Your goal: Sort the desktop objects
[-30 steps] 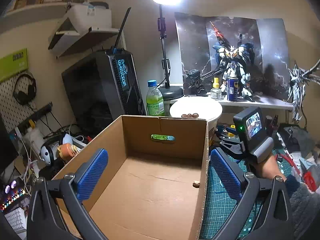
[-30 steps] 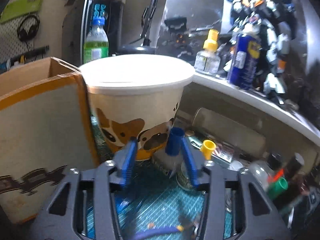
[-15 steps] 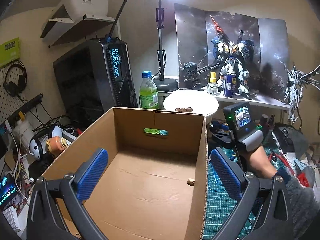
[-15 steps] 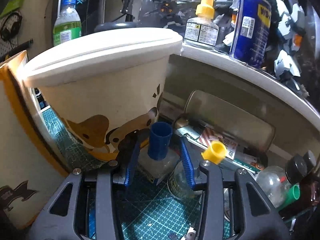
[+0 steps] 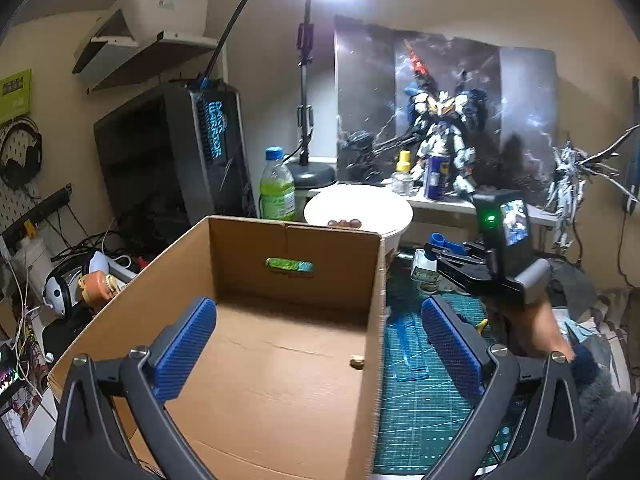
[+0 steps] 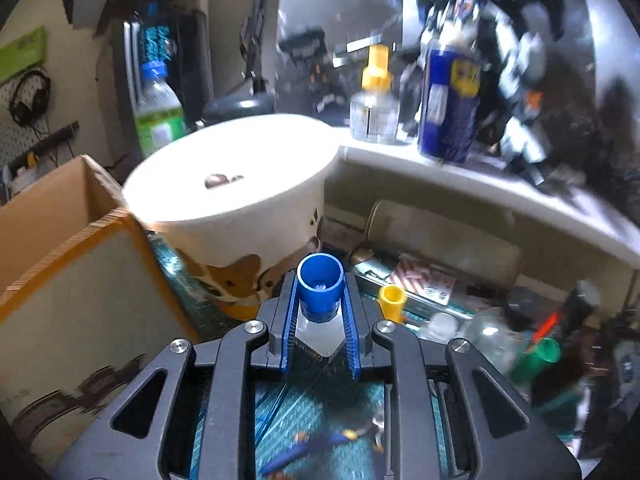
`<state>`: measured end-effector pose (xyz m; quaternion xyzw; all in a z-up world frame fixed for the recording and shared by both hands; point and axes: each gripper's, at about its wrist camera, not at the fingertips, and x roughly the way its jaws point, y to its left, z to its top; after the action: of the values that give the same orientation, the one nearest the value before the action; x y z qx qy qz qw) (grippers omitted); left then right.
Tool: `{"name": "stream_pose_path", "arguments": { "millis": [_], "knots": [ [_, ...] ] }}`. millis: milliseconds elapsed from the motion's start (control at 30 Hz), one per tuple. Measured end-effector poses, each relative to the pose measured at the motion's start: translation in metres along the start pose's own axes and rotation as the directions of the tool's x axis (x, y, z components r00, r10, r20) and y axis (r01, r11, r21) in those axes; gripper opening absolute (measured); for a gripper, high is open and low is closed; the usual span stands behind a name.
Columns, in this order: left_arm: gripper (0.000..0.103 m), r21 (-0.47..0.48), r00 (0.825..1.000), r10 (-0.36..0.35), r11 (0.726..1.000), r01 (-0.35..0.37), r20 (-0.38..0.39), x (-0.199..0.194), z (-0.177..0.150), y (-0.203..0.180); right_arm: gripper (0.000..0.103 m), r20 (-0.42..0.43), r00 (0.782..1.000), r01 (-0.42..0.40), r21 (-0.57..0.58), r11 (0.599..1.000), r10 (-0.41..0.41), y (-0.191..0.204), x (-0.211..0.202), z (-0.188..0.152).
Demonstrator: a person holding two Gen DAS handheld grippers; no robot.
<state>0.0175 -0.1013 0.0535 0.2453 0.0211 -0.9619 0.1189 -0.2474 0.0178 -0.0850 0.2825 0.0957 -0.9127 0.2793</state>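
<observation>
My right gripper [image 6: 319,300] is shut on a small clear bottle with a blue cap [image 6: 320,286], held off the green cutting mat. From the left wrist view that same bottle [image 5: 425,266] hangs in the right gripper [image 5: 438,250] just right of the cardboard box [image 5: 376,280]. My left gripper [image 5: 320,344] is open, its blue pads straddling the box's right wall, nothing between them. The box holds only a small tan scrap [image 5: 356,361].
A white paper tub with a dog print [image 6: 236,192] stands behind the box. A yellow-capped bottle [image 6: 392,300], a green-capped one [image 6: 538,356] and other clutter crowd the mat's right side. A shelf [image 6: 440,168] carries a spray can and model figures. A green drink bottle [image 5: 277,190] stands beside the PC tower.
The right gripper closed on the blue-capped bottle and lifted it up from among the other bottles. The left gripper drew back and rose a little above the box.
</observation>
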Motion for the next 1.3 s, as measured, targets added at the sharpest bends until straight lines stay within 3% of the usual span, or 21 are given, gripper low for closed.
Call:
{"name": "stream_pose_path", "arguments": {
  "millis": [367, 767, 900, 1133, 1300],
  "knots": [
    [0.103, 0.054, 0.991, -0.115, 0.992, 0.111, 0.069, -0.028, -0.015, -0.031, 0.02, 0.068, 0.998, -0.013, 0.015, 1.0, 0.012, 0.013, -0.159, -0.025],
    [0.103, 0.098, 0.977, -0.202, 0.976, 0.196, 0.065, -0.04, -0.039, -0.056, 0.019, 0.011, 1.0, 0.0, 0.084, 0.996, -0.001, 0.034, -0.225, -0.125],
    [0.103, 0.096, 0.975, -0.214, 0.973, 0.208, 0.058, -0.038, -0.044, -0.058, 0.019, -0.019, 0.999, -0.034, 0.126, 0.992, 0.036, 0.041, -0.205, -0.152],
    [0.103, 0.092, 0.971, -0.234, 0.969, 0.229, 0.045, -0.036, -0.053, -0.062, 0.02, 0.0, 1.0, 0.001, 0.01, 1.0, -0.001, 0.063, -0.18, -0.165],
    [0.103, 0.069, 0.967, -0.252, 0.966, 0.25, 0.022, -0.031, -0.056, -0.063, 0.02, 0.033, 0.999, -0.002, 0.003, 1.0, 0.002, 0.067, -0.179, -0.18]
  ]
}}
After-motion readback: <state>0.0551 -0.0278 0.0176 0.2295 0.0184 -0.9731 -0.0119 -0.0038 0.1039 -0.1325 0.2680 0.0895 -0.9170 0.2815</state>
